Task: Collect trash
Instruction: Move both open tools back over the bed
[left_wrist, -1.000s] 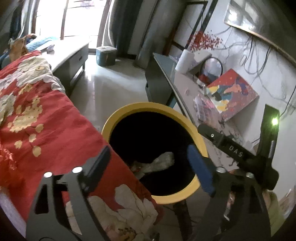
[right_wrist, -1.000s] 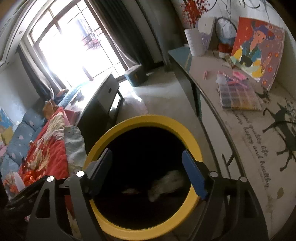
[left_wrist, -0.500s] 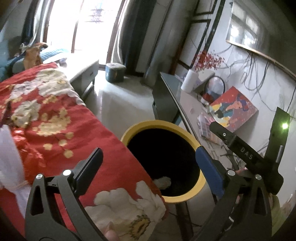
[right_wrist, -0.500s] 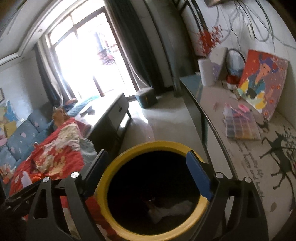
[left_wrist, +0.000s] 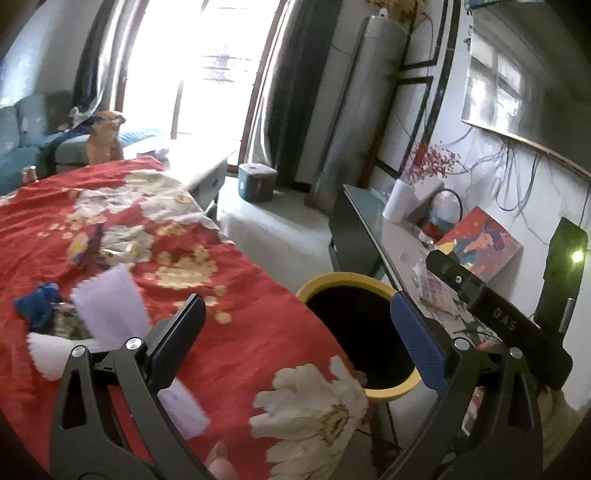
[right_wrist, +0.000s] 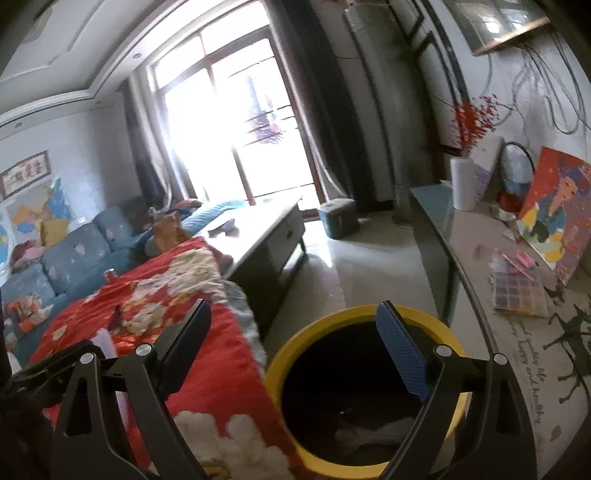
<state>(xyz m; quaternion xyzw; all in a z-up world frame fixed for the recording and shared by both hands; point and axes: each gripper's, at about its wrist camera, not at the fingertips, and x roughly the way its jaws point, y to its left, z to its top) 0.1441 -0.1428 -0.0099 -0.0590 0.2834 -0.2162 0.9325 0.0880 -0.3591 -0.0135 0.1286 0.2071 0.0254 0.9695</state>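
Both claws stand with jaws spread and nothing between them: the left claw (left_wrist: 295, 332) over the red floral blanket (left_wrist: 229, 295), the right claw (right_wrist: 295, 349) having just been opening above the yellow-rimmed bin (right_wrist: 295, 350). That bin stands between the blanket's edge and the bench (right_wrist: 480, 295). Crumpled white trash (right_wrist: 376, 432) lies on its dark bottom (partly hidden). More scraps, a pale paper sheet (left_wrist: 110, 302) and a blue wrapper (left_wrist: 38, 301), lie on the blanket.

both grippers have lifted back from the yellow-rimmed bin (left_wrist: 334, 281). the left gripper (left_wrist: 295, 332) now looks over the red floral blanket (left_wrist: 236, 280). the right gripper (right_wrist: 295, 347) has just been opening, nothing between its jaws.
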